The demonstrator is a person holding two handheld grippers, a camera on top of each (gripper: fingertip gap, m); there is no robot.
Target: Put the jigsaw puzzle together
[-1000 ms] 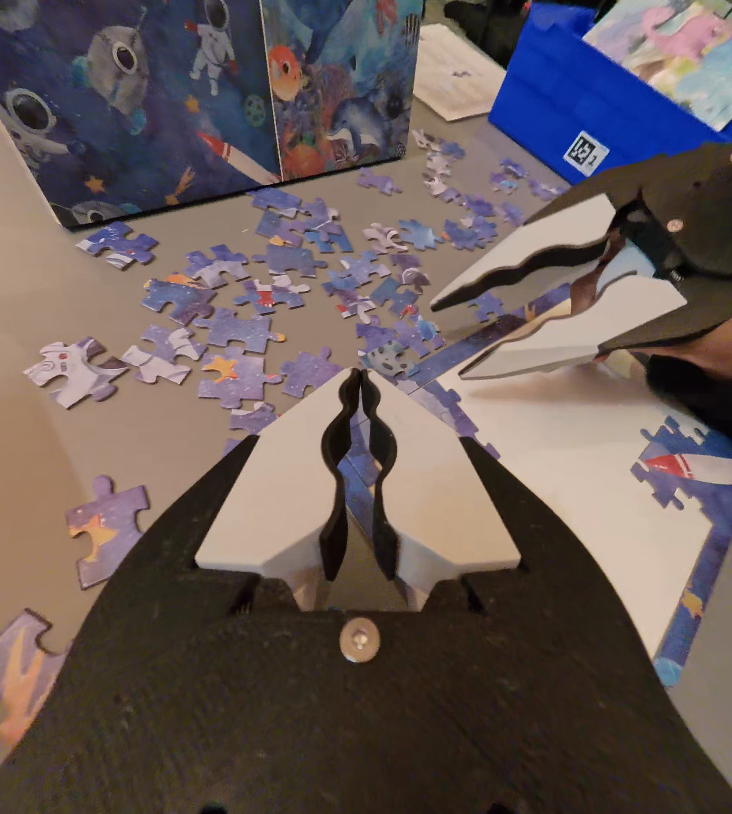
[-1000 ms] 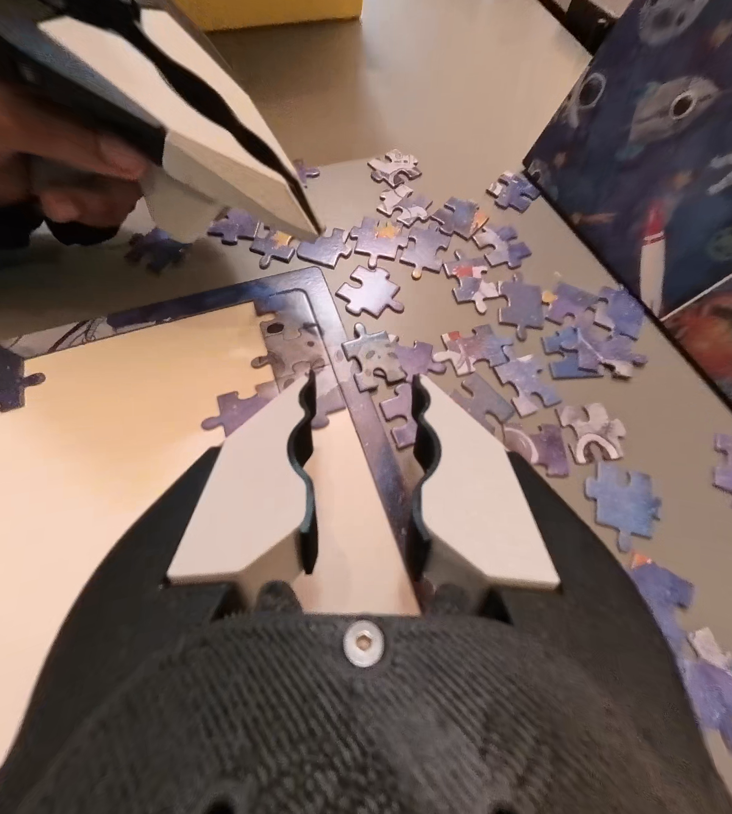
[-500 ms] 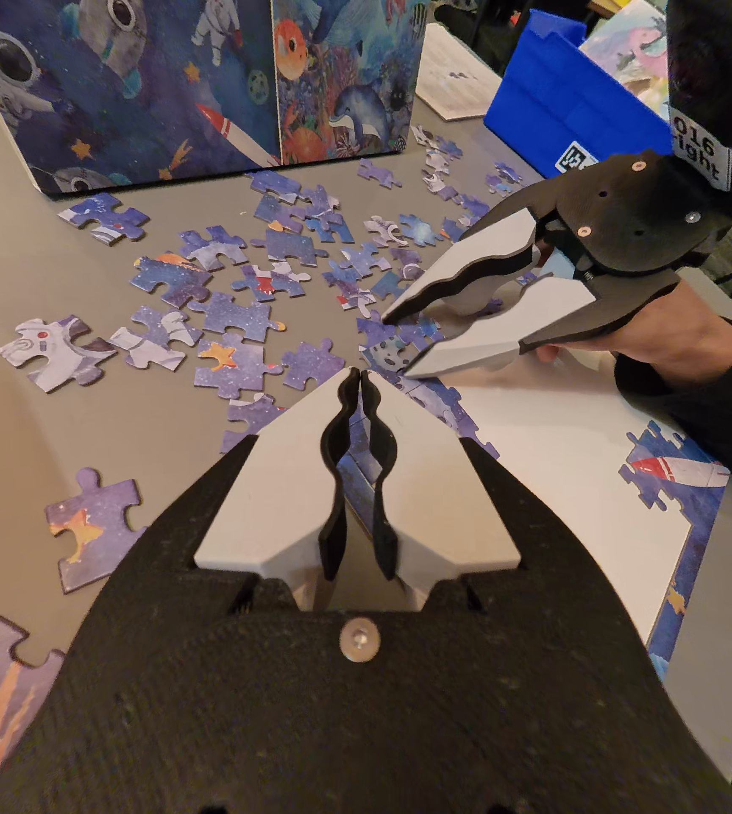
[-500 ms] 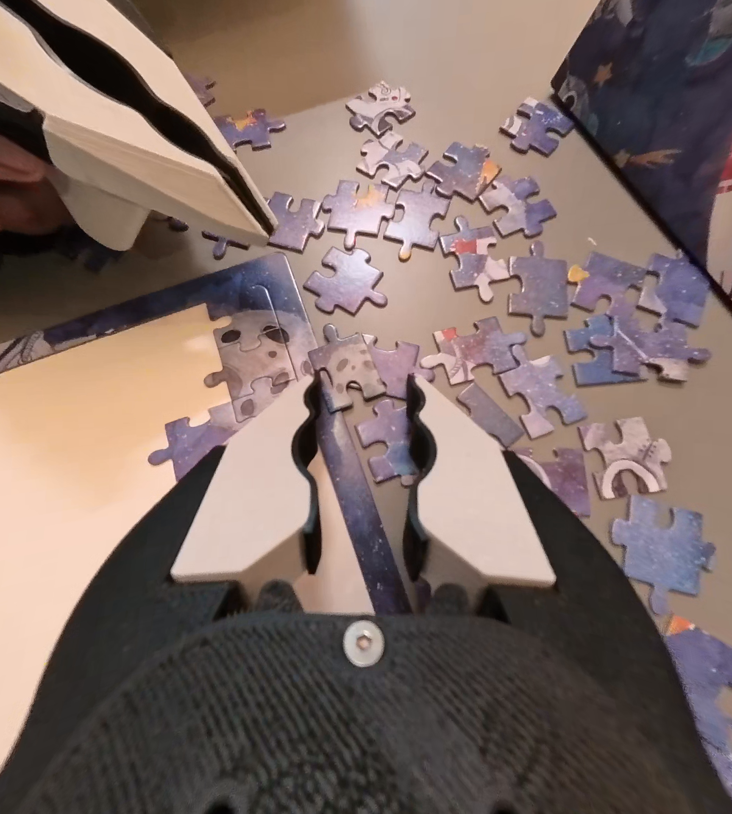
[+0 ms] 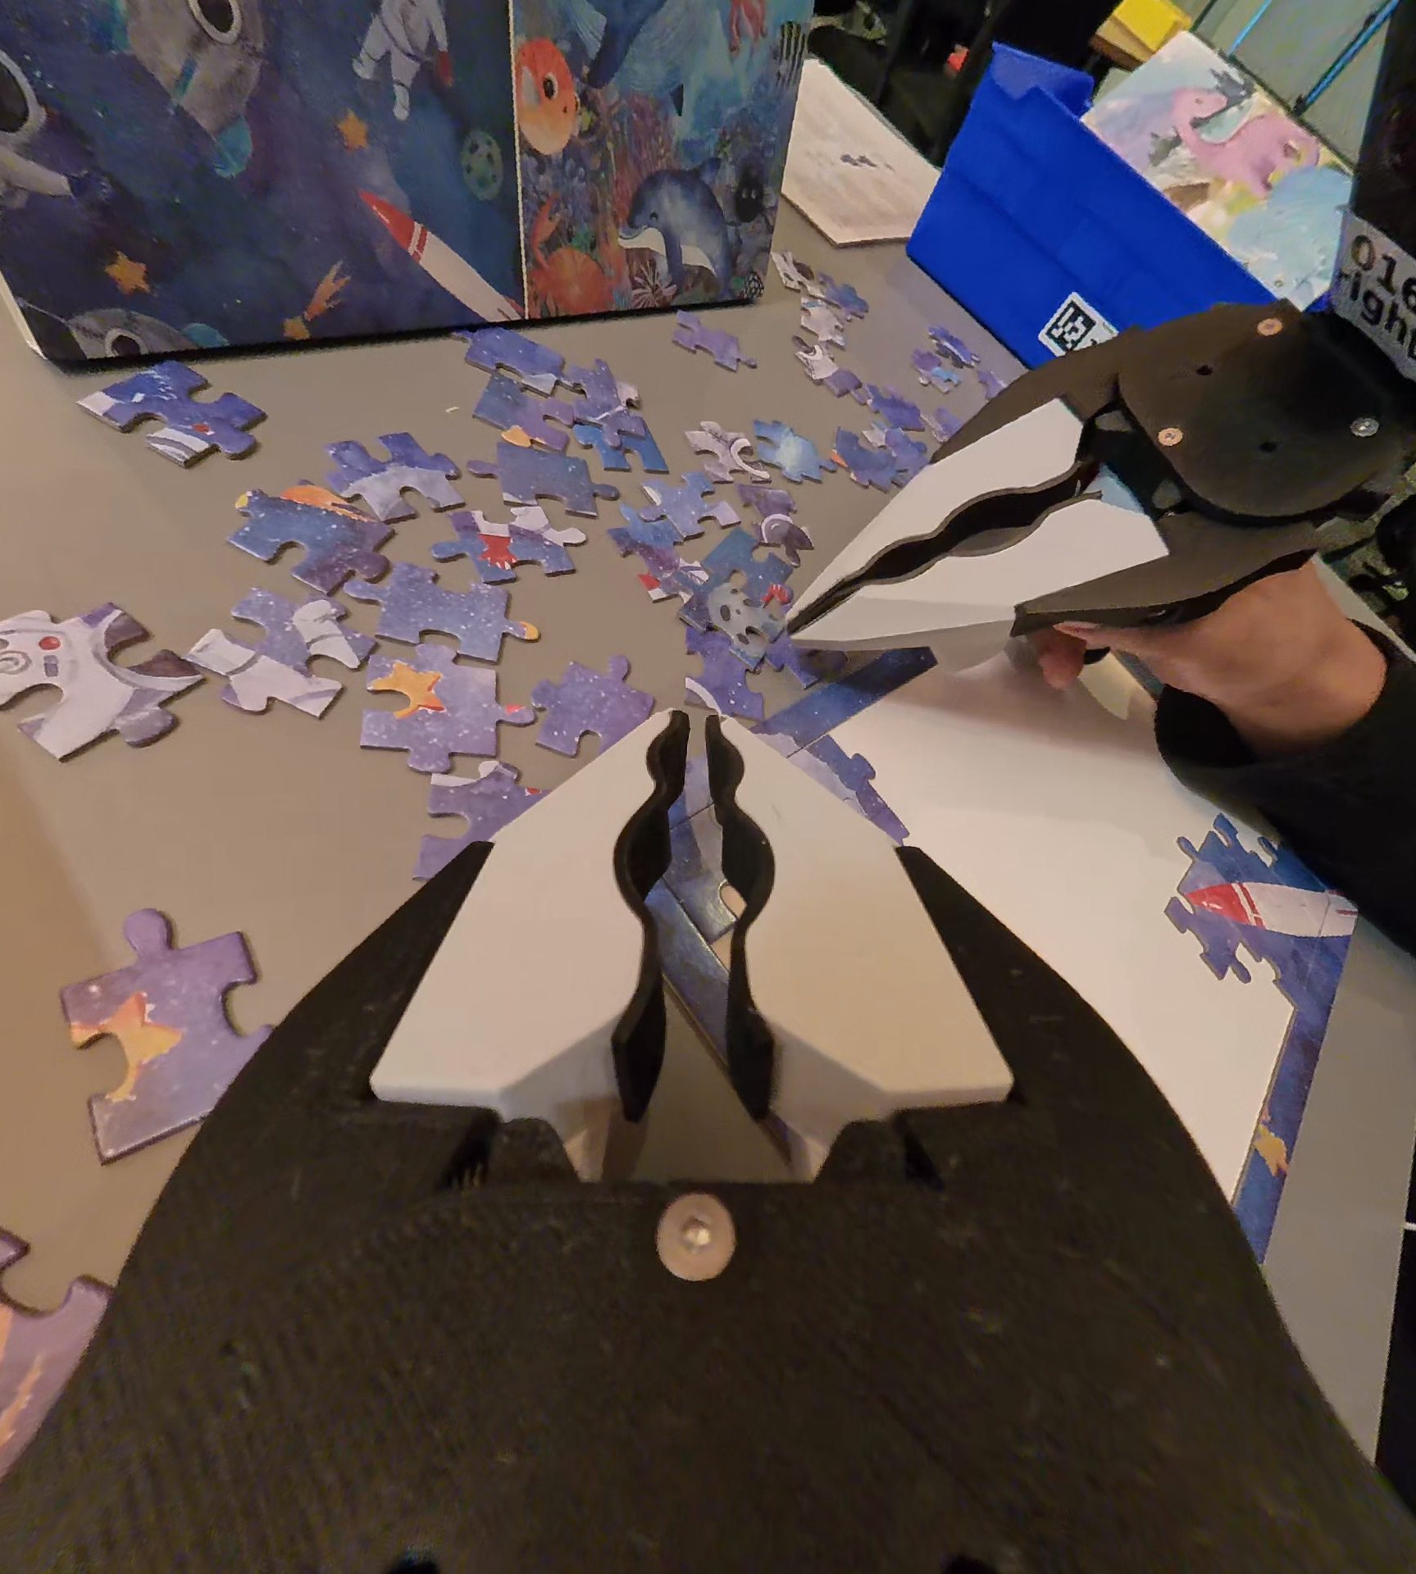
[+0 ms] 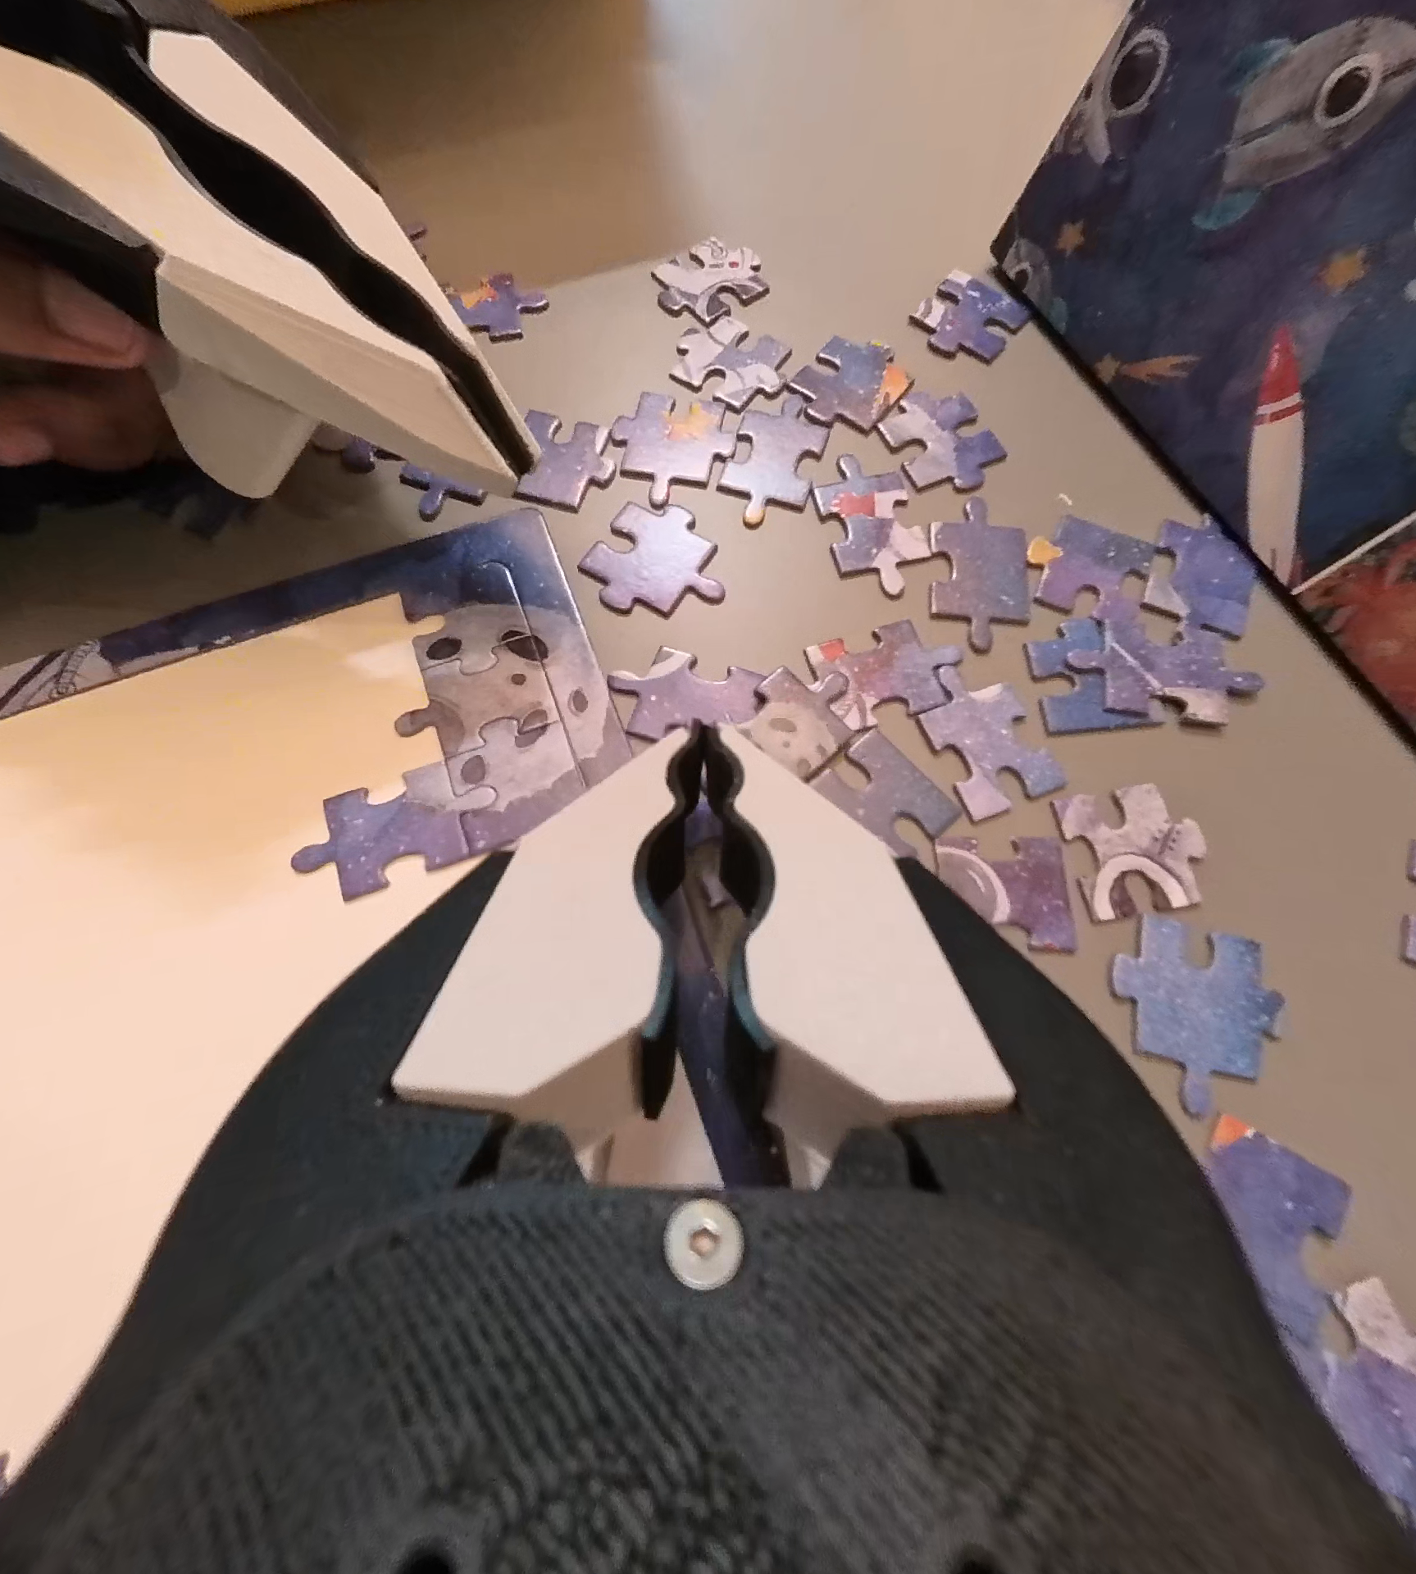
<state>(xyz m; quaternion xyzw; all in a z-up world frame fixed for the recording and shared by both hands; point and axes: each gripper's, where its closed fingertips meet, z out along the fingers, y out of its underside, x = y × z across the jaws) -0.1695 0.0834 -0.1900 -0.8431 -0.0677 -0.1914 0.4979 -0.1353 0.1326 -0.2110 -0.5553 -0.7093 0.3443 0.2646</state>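
The puzzle board (image 5: 1028, 852) lies on the grey table, mostly bare, and it also shows in the right wrist view (image 6: 133, 809). A grey moon is assembled in one corner (image 6: 500, 681), and rocket pieces (image 5: 1249, 903) sit at another edge. Many loose purple pieces (image 5: 432, 613) lie beyond the board. My right gripper (image 6: 702, 732) is shut, its tips pinching the edge of a loose moon piece (image 6: 806, 724). The left wrist view shows the tips (image 5: 791, 623) at that piece (image 5: 738, 609). My left gripper (image 5: 691, 724) is shut over the board's corner, with nothing between its pads, and it also shows in the right wrist view (image 6: 517, 464).
The space-printed puzzle box (image 5: 346, 170) stands at the back of the table and also shows in the right wrist view (image 6: 1283, 255). A blue bin (image 5: 1053, 187) holding another picture board stands at the back right. A person's hand (image 5: 1198, 647) and dark sleeve rest over the board. My hands' fingertips stand some 7 cm from each other.
My right gripper moved from over the board's edge to the loose pieces and closed from wide open onto the moon piece. My left gripper stayed shut and hardly moved.
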